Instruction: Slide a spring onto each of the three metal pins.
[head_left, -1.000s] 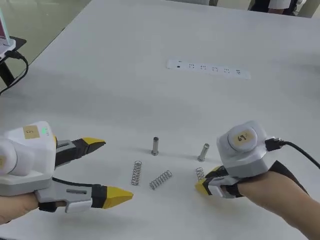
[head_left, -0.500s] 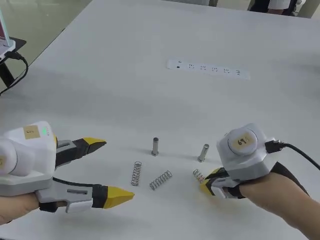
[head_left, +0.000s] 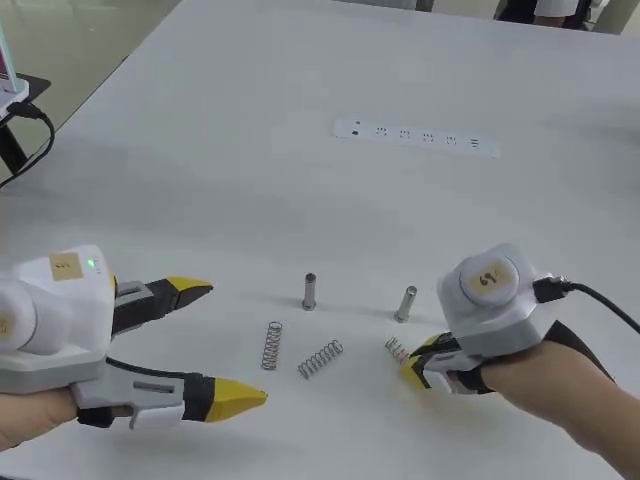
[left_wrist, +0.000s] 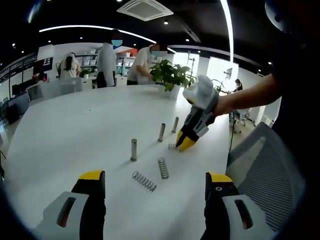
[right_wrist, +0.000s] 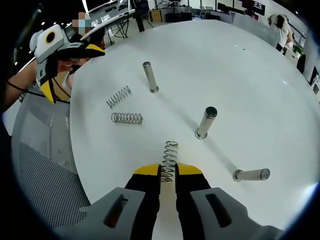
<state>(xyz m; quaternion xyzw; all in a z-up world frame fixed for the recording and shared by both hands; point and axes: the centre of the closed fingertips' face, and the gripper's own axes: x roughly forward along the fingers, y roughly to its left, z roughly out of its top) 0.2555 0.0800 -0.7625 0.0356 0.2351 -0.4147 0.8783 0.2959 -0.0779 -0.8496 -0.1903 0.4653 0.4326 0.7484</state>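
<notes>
My right gripper is shut on one end of a small steel spring, low over the white table. Two upright metal pins stand just beyond it. The right gripper view has all three pins. Two loose springs lie flat between the grippers. My left gripper hovers open at the near left, with nothing between its yellow fingertips. From the left gripper view, the right gripper sits beside the pins.
A white power strip lies further back on the table. A black cable trails from the right gripper. A grey mesh chair stands at the table's near edge. People and a plant are beyond the far side.
My right gripper has shifted slightly right and back with the spring in it. The left gripper and the loose springs have hardly moved.
</notes>
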